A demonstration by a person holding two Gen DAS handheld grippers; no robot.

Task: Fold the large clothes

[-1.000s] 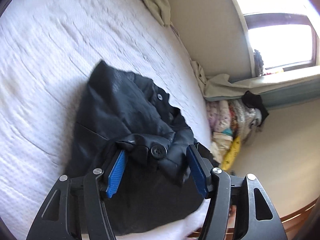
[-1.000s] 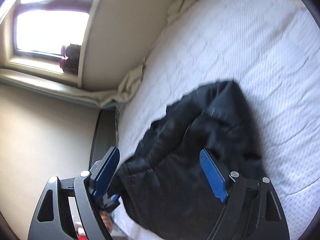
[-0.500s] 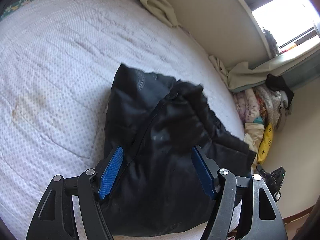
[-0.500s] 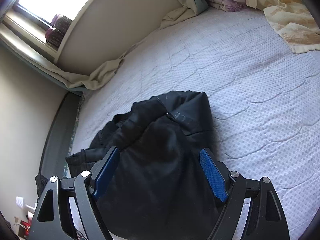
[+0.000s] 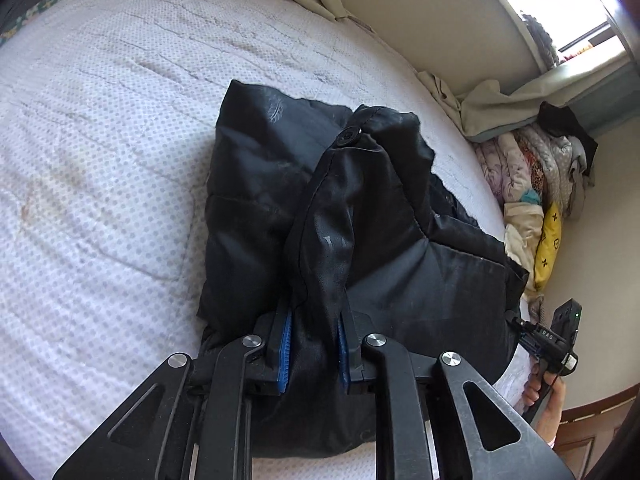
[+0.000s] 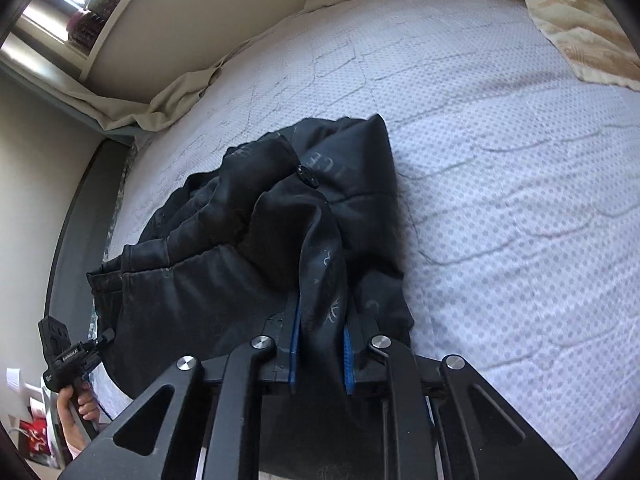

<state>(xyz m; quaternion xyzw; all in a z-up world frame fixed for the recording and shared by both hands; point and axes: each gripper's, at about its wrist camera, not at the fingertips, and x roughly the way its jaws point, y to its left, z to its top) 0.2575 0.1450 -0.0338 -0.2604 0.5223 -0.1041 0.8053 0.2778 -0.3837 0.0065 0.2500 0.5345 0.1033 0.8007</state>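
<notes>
Faint letters "CE" show on the black jacket (image 6: 320, 160); "DAS" on the right gripper (image 5: 548, 334).

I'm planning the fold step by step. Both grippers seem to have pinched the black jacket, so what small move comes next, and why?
Probably lift both together: the left gripper and right gripper have just closed on ridges of the black jacket, which lies crumpled on the bed.
</notes>
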